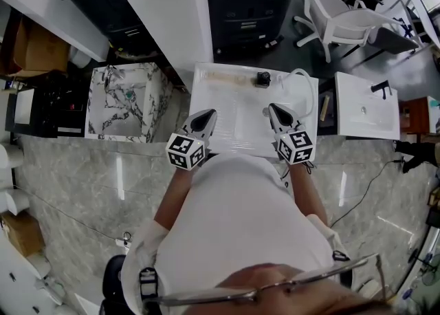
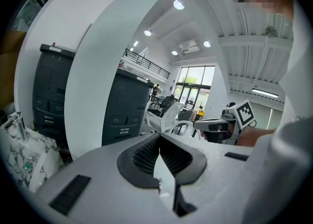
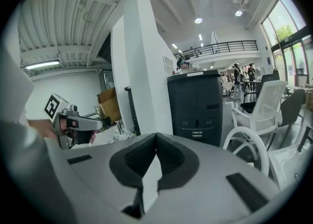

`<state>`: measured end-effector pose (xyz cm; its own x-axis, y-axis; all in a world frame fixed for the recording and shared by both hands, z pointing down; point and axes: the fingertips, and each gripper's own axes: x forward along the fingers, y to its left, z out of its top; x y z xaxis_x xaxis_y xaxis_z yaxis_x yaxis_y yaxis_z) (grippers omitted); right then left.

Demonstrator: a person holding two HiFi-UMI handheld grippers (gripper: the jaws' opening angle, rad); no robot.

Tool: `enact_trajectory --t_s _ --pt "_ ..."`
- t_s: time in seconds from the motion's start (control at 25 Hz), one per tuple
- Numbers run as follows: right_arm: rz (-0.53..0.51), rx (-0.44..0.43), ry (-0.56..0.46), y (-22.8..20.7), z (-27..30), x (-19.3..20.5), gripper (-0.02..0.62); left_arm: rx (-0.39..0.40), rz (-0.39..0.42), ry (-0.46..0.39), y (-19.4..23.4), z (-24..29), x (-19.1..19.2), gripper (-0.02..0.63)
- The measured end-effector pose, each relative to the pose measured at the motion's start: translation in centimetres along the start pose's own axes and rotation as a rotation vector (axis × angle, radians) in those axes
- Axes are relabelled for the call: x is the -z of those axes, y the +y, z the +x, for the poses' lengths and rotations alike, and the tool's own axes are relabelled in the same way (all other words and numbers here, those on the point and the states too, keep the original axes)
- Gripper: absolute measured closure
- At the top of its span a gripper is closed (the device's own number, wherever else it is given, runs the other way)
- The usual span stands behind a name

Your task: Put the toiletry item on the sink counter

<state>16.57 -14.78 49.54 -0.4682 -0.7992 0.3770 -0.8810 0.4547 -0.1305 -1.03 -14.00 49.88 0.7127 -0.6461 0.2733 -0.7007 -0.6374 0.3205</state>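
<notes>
A small dark item [image 1: 262,78] sits at the far edge of the white sink counter [image 1: 237,135], just ahead of your right tool [image 1: 273,109] and well apart from your left tool [image 1: 209,115]. Whether it is the toiletry item is too small to tell. Both tools have their jaws pressed together with nothing between them. You hold them side by side over the counter's near half, forearms extended, tips angled slightly toward each other.
</notes>
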Motion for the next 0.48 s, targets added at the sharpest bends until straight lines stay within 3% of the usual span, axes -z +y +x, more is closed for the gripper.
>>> enact_trajectory --t_s 0.48 --pt "0.004 0.000 0.002 -0.06 -0.35 0.14 0.589 -0.003 -0.003 -0.007 -0.03 -0.11 -0.03 0.601"
